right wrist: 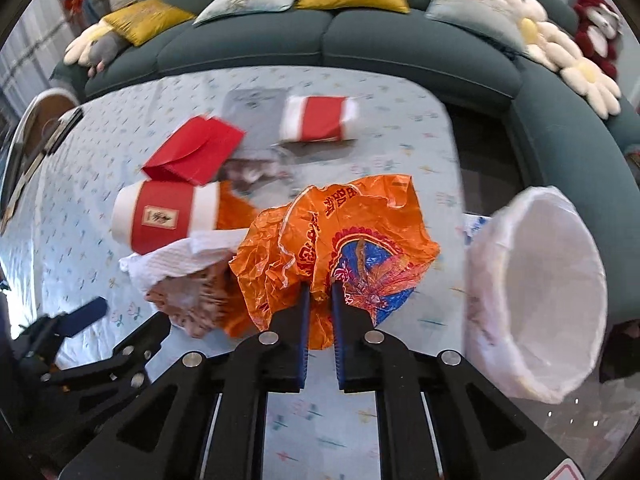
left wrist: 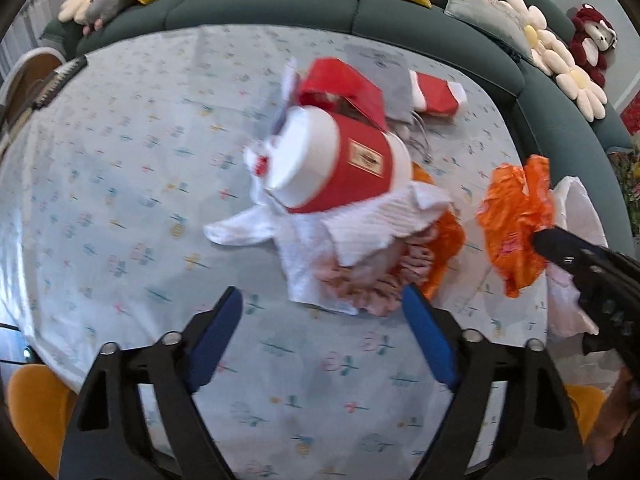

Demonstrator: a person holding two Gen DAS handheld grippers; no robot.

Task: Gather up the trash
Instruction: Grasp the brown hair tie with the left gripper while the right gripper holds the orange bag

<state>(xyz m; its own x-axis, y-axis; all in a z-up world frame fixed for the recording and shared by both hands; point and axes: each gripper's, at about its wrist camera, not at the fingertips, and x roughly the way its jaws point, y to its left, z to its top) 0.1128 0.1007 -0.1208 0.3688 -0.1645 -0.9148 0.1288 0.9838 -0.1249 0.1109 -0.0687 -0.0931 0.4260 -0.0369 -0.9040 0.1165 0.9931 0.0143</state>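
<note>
Early stage: right tool [right wrist: 320,292] clenched on orange wrapper [right wrist: 340,248] mid-frame beside bin [right wrist: 536,292] at right, left tool [left wrist: 322,308] released, bin looks empty, pile [left wrist: 340,184] remains on bench [left wrist: 120,200].

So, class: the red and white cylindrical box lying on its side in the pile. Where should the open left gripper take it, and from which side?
Grip the red and white box across its curved red middle, coming from above. It lies on its side atop the white paper towels, so the round wall is exposed and the left gripper, open, can straddle it.
</note>
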